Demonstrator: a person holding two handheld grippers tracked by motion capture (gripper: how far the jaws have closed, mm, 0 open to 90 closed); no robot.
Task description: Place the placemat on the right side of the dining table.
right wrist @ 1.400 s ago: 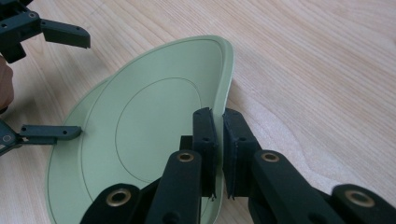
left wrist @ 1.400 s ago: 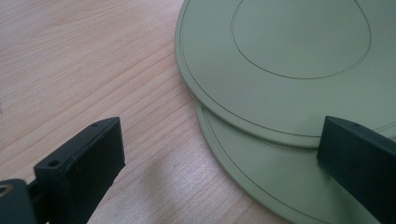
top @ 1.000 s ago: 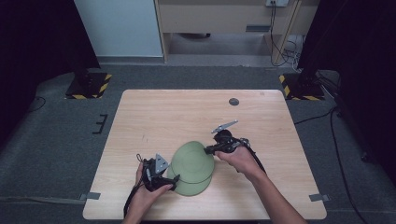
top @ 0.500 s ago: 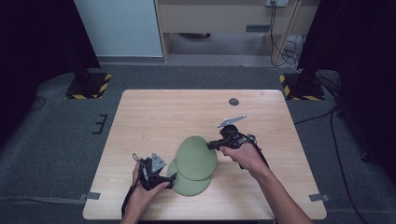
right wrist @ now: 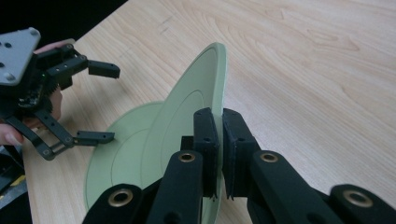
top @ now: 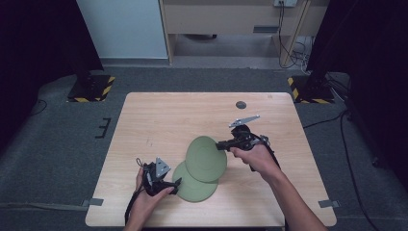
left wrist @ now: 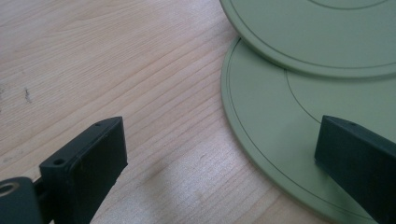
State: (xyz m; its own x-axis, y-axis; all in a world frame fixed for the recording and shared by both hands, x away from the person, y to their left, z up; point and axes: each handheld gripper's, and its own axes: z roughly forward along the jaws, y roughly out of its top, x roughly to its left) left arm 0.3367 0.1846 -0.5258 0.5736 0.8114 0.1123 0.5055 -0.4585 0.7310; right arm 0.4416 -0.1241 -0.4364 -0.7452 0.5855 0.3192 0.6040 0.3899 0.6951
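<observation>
On the wooden table (top: 159, 120), the right tool (top: 222, 144) pinches the rim of a green plate (top: 206, 159), holding it tilted above a second green plate (top: 195, 186) that lies flat near the table's front edge. The upper plate overlaps the lower one. The left tool (top: 176, 183) is spread wide at the flat plate's left edge, one jaw over the plate and one over bare wood. A small dark disc (top: 240, 104) sits near the far edge.

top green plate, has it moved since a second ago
Yes. The top green plate, clamped at its rim by the right hand-held gripper, has shifted right and away from the table's near edge, uncovering the lower plate.
</observation>
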